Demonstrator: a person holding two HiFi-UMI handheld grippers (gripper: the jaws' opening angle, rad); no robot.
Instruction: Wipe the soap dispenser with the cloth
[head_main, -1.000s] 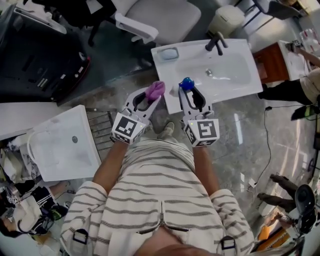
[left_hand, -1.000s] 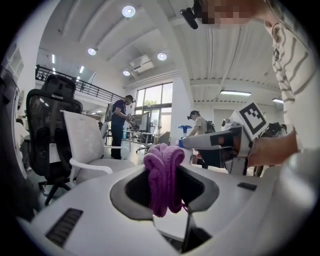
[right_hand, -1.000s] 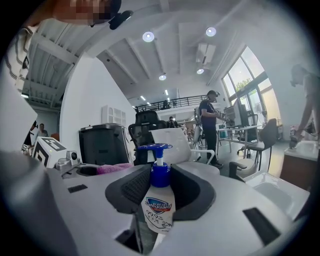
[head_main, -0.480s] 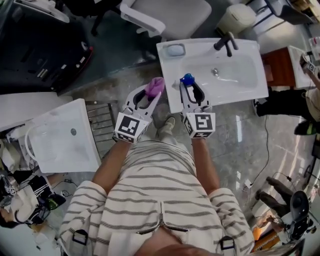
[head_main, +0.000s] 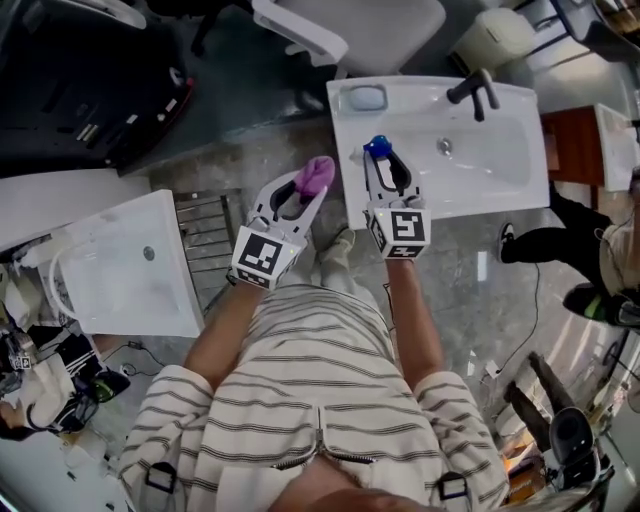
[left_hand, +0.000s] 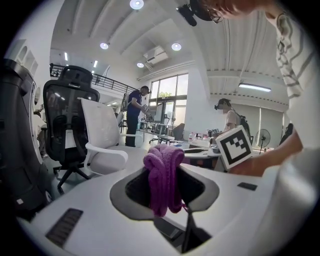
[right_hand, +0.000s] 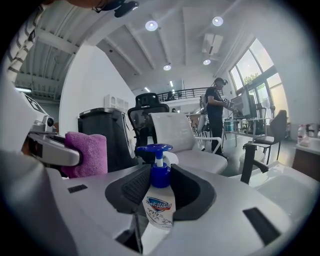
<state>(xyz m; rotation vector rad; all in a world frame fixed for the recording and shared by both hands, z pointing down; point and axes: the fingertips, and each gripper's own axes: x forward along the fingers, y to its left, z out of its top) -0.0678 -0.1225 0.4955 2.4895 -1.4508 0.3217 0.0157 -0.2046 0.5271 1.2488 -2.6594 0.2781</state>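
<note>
R gripper clamped on soap dispenser, upright, over washbasin's left side nr front-left corner. L gripper pinching purple cloth, just off basin's left edge, beside dispenser, not touching.

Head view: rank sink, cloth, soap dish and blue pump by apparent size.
1. sink
2. cloth and soap dish, about alike; the cloth is nearer the camera
3. blue pump
</note>
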